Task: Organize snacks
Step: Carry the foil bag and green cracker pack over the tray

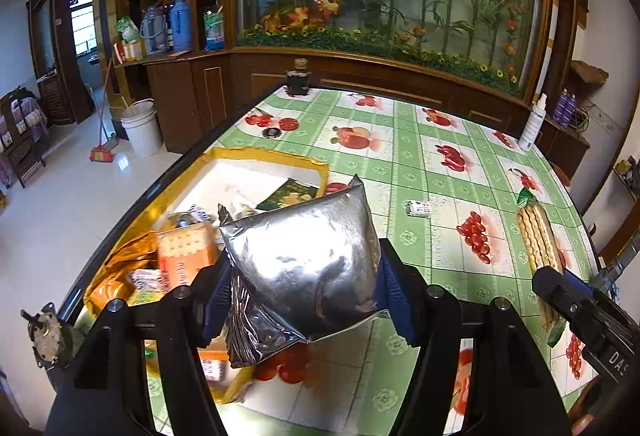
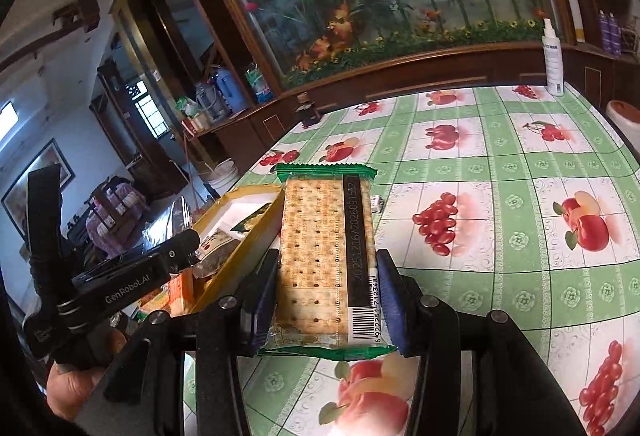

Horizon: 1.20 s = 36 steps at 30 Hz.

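My left gripper (image 1: pixel 306 268) is shut on a puffy silver foil bag (image 1: pixel 304 256), held above the table beside the yellow box (image 1: pixel 264 155). The box holds several snacks, among them an orange cracker pack (image 1: pixel 184 252) and a dark green packet (image 1: pixel 288 193). My right gripper (image 2: pixel 328 262) is shut on a clear, green-edged pack of crackers (image 2: pixel 320 248), lifted over the tablecloth to the right of the yellow box (image 2: pixel 240 228). That cracker pack (image 1: pixel 536 236) also shows at the right of the left wrist view.
The table has a green fruit-print cloth (image 1: pixel 440 156). On it lie a small white packet (image 1: pixel 418 207), a dark jar (image 1: pixel 297 78), a round black lid (image 1: pixel 272 133) and a white spray bottle (image 2: pixel 553 56). A white bucket (image 1: pixel 140 128) stands on the floor.
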Each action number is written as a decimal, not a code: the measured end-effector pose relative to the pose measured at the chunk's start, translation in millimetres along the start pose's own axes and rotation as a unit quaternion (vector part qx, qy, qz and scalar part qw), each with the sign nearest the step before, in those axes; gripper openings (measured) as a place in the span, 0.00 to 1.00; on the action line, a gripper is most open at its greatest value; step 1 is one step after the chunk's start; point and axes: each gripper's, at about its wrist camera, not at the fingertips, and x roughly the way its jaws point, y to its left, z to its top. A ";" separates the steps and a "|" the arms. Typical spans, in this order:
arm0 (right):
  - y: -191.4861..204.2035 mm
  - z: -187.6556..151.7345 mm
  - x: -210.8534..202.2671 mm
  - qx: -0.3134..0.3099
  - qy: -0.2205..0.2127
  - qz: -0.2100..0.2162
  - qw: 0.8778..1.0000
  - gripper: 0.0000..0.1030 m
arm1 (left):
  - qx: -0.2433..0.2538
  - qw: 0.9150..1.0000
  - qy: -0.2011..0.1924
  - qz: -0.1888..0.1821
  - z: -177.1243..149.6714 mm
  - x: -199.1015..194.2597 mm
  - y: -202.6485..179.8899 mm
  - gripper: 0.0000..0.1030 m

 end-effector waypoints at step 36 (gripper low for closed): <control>120.2 -3.3 63.7 -0.103 0.053 0.062 0.991 0.46 | -0.074 0.996 -0.004 0.058 -18.2 -3.7 109.2 0.63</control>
